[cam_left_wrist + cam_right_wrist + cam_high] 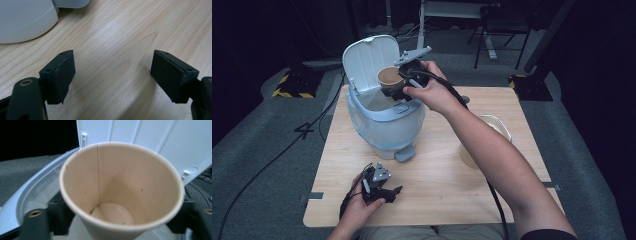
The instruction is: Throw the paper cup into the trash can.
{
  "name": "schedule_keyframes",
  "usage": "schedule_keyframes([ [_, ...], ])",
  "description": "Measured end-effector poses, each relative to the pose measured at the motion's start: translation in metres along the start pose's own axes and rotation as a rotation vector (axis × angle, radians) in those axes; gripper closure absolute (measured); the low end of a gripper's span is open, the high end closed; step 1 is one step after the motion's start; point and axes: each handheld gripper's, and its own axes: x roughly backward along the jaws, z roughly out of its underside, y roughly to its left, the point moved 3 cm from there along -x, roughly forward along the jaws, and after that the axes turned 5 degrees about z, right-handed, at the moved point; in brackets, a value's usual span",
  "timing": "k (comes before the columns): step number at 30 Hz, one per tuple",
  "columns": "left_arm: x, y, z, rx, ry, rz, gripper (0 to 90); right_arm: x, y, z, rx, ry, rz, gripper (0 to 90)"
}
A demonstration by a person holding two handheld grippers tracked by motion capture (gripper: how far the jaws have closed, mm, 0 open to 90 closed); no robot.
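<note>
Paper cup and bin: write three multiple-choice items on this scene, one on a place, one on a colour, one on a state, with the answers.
1. Where is the paper cup?
A. Over the open bin
B. Flat on the table
C. On the floor

2. What colour is the bin's lid?
A. Red
B. White
C. Black

3. How does the left gripper stand?
A. Shut on the cup
B. Shut on a cable
C. Open, nothing between its jaws

Answers:
1 A: the right gripper has the cup between its jaws above the bin's mouth.
2 B: the raised lid shows white behind the cup.
3 C: the left gripper view shows bare wood between the parted jaws.
</note>
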Motion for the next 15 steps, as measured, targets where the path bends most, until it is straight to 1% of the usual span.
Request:
schedule_keyframes([
  [1,0.000,0.000,0.000,0.000,0.000,0.000,20.6,-0.003,0.001,0.000,0.000,0.009,-0.008,11.8],
  [2,0.000,0.000,0.000,0.000,0.000,0.000,20.6,-0.003,0.001,0.000,0.000,0.009,-0.008,11.8],
  [3,0.000,0.000,0.000,0.000,0.000,0.000,20.6,-0.005,0.001,0.000,-0.032,0.001,-0.001,18.2],
  [4,0.000,0.000,0.000,0.000,0.000,0.000,20.6,-0.005,0.001,0.000,-0.032,0.001,-0.001,18.2],
  [5,0.000,0.000,0.000,0.000,0.000,0.000,20.6,-0.004,0.002,-0.002,-0.073,-0.041,0.017,16.0],
  [6,0.000,0.000,0.000,0.000,0.000,0.000,20.6,-0.004,0.002,-0.002,-0.073,-0.041,0.017,16.0],
  [7,0.000,0.000,0.000,-0.002,0.002,0.000,20.6,0.002,0.001,-0.003,-0.049,-0.050,0.005,15.3],
  [8,0.000,0.000,0.000,-0.002,0.002,0.000,20.6,0.004,0.001,-0.004,-0.041,-0.054,0.003,17.6],
  [9,0.000,0.000,0.000,-0.002,0.003,0.000,20.6,0.009,0.000,-0.004,-0.039,-0.058,0.003,15.3],
  [10,0.000,0.000,0.000,-0.002,0.003,0.000,20.6,0.012,-0.001,-0.004,-0.039,-0.060,0.004,14.9],
  [11,0.000,0.000,0.000,-0.002,0.002,0.001,20.6,0.019,-0.002,-0.004,-0.029,-0.062,0.002,16.4],
  [12,0.000,0.000,0.000,-0.002,0.002,0.001,20.6,0.019,-0.002,-0.004,-0.029,-0.062,0.002,16.4],
  [13,0.000,0.000,0.000,-0.002,0.003,0.001,20.6,0.030,-0.005,-0.002,-0.024,-0.065,-0.007,15.8],
  [15,0.000,0.000,0.000,-0.003,0.003,0.000,20.6,0.041,-0.008,0.002,-0.030,-0.063,-0.015,15.5],
])
